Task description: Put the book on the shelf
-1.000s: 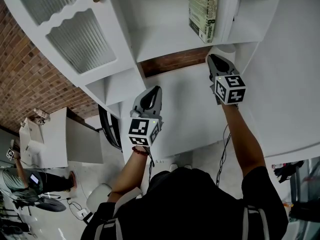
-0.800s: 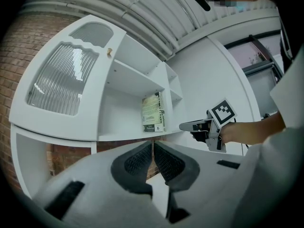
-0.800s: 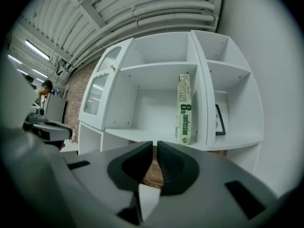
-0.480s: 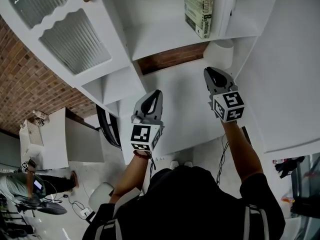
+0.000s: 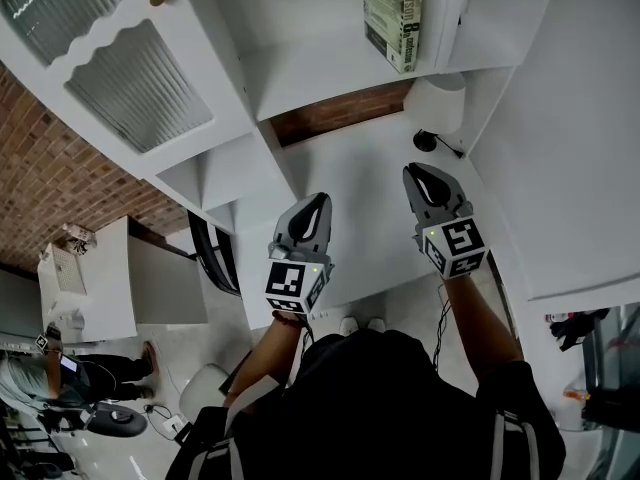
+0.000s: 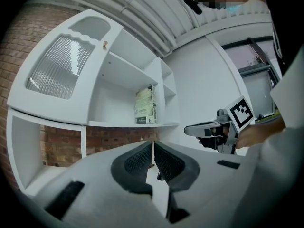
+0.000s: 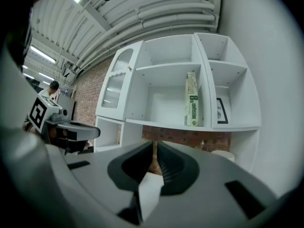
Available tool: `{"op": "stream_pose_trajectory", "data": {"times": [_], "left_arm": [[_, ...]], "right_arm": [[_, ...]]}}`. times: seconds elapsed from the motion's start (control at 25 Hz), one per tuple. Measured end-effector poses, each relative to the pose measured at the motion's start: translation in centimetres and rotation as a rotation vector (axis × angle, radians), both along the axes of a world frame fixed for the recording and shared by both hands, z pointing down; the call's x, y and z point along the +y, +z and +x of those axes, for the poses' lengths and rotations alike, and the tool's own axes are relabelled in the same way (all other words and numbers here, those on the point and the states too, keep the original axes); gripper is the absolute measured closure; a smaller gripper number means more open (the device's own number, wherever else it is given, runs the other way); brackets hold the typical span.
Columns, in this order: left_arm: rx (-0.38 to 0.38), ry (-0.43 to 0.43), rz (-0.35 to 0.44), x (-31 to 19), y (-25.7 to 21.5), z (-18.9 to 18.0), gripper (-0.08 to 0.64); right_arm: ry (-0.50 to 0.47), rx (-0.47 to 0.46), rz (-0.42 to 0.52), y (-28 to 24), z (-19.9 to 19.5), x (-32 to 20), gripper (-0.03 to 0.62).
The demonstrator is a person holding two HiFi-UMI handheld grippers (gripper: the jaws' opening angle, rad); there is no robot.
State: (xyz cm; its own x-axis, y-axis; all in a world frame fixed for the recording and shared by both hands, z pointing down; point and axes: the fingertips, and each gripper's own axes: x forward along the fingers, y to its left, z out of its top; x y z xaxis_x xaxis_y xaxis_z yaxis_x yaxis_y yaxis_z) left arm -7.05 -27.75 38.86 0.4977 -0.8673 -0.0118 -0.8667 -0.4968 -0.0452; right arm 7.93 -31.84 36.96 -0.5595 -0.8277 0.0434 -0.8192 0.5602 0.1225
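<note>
The left tool (image 5: 314,208) has its jaws pressed together with nothing between them, and the right tool (image 5: 422,178) is the same, pads meeting on air. Both point level toward the shelving and hang side by side below the book (image 5: 392,13), over the white tabletop (image 5: 365,233) and well apart from it. From where I stand, that empty, closed posture reads as hands that are done with the job, not setting up a grab.

The book stands upright on the middle shelf (image 5: 320,78), spine outward, tucked against the divider on its right side. That seems a sensible spot: the divider props it, so it needs no second book to stay up. Neither tool touches it.

In the compartment just right of the book, past the divider, a small framed picture (image 7: 222,110) leans at the back. Below the book, on the tabletop, sits a white round thing (image 5: 438,103) that I cannot identify. Well to the left of the book is a cabinet door (image 5: 140,78) with ribbed glass, closed. A strip of brick wall (image 5: 335,120) shows under the book's shelf.

By my judgement the task looks finished.
</note>
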Motion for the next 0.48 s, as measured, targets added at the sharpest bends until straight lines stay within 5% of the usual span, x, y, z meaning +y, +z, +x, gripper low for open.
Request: {"op": "stream_pose_trajectory", "data": {"times": [0.16, 0.48], "left_arm": [[-0.005, 0.001, 0.038, 0.0, 0.2, 0.3, 0.531], [0.003, 0.002, -0.025, 1.0, 1.9, 0.7, 0.532]], "right_arm": [[-0.025, 0.033, 0.007, 0.9, -0.2, 1.3, 0.543], [-0.051, 0.022, -0.017, 3.0, -0.9, 4.0, 0.543]]}}
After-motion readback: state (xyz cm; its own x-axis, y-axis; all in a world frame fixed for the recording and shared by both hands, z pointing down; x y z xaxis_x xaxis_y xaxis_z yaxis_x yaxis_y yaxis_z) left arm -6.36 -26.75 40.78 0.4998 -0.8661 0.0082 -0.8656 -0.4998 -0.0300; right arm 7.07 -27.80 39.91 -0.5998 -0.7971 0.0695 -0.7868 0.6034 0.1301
